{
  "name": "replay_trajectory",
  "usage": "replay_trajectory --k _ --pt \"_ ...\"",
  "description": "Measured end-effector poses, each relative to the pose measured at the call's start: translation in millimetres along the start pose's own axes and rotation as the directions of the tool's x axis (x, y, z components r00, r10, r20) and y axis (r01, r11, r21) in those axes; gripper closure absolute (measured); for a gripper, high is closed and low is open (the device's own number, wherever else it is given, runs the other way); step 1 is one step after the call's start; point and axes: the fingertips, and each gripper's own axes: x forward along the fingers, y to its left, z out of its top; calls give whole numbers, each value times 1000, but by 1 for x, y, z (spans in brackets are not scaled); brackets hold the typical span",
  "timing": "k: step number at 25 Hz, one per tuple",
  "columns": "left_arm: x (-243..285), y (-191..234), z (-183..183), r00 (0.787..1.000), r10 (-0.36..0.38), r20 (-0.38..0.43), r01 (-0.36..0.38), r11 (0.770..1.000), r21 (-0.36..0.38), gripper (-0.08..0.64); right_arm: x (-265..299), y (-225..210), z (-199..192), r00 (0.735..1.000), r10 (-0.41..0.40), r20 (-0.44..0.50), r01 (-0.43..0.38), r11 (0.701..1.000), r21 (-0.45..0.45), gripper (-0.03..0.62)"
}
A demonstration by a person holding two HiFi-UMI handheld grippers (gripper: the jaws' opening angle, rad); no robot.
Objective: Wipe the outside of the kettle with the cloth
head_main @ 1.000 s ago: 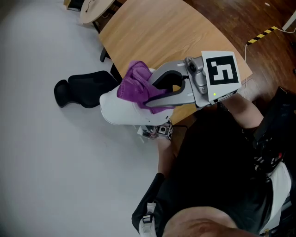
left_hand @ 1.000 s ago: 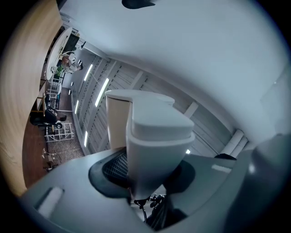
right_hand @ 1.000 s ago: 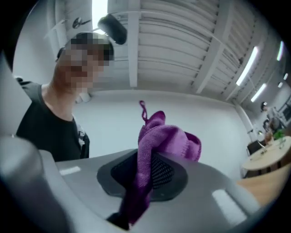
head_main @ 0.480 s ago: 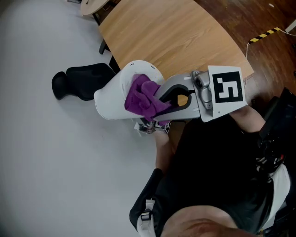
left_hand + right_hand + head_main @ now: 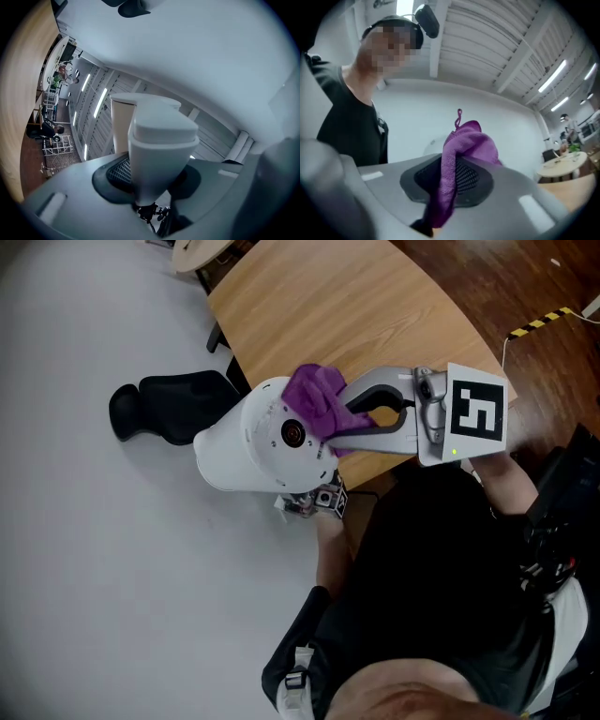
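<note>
Jaws of my right gripper (image 5: 336, 423) are clamped on the purple cloth (image 5: 314, 397), a fold of it pinched between the pads and the rest bunched ahead of the tips. My left gripper (image 5: 150, 177) is closed on the kettle's handle (image 5: 157, 140), from below, at the lower middle of the head view. The kettle (image 5: 239, 451) is tipped over in the air, its round bottom disc (image 5: 291, 432) facing up at the camera and its long axis running from the centre of the frame down to the left. The cloth touches the upper right rim of that disc. I judge the unwiped wall lies left of and below the cloth, so my right gripper, coming in from the right, must sweep leftward along the body.
</note>
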Motion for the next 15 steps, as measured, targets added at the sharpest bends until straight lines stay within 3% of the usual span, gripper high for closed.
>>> replay_trajectory --k 3,5,6,9,10,11,13,15 --pt "3 4 -11 1000 4 -30 -4 1000 -8 499 17 45 20 981 186 53 -187 982 27 535" --pt "12 6 -17 999 3 -38 -4 1000 -19 495 23 42 30 977 199 80 -201 979 20 535" --pt "14 5 -19 999 -2 -33 2 1000 -20 495 22 29 30 984 160 71 -161 987 7 536" --pt "5 1 -14 1000 -6 -11 6 1000 1 497 8 -25 9 997 -78 5 79 995 -67 535" --pt "0 0 -11 1000 -1 -9 1 1000 4 497 3 -33 5 993 -119 -1 118 989 -86 535" --pt "-4 1 -9 1000 3 -8 -3 1000 6 497 0 -30 9 994 -109 5 109 990 -88 535" --pt "0 5 -9 1000 6 -8 -6 1000 17 499 -1 -5 30 999 29 34 -28 998 -56 535" --pt "9 3 -11 1000 4 -11 -4 999 35 499 11 18 48 980 182 75 -179 983 -42 535"
